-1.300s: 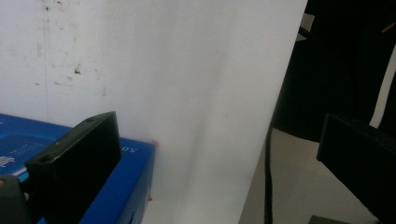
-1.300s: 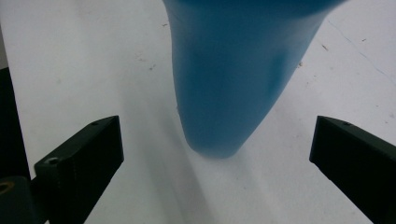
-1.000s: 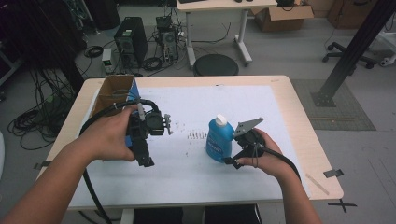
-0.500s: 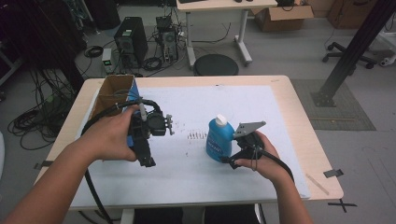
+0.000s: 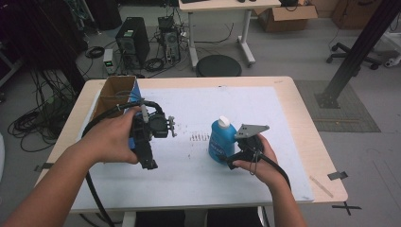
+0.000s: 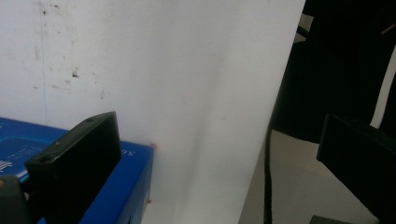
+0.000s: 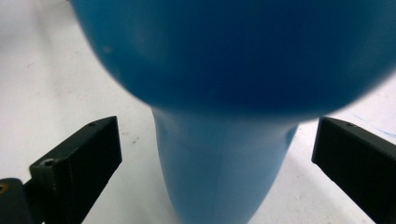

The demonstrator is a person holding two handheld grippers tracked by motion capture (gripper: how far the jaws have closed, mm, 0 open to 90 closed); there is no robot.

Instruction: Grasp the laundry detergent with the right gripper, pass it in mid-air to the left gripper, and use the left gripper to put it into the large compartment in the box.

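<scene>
High view: blue bottle (image 5: 221, 140) with white cap upright on white mat (image 5: 283, 123) on desk (image 5: 302, 101), just left of right tool (image 5: 231, 158). Left tool (image 5: 147, 161) above mat's left part, near cardboard box (image 5: 113, 92).

Left gripper view: jaws wide apart, empty; blue box (image 6: 116, 186) beneath one jaw.

Right gripper view: jaws wide open, bottle between them, not touching.

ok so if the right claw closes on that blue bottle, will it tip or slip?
The blue bottle stands upright and tall on a fairly narrow base, so a push near its white cap would probably tip it. Its smooth, rounded plastic may slip a little. The right claw is open with its jaws either side of the body, which looks like a steadier grasp.
</scene>
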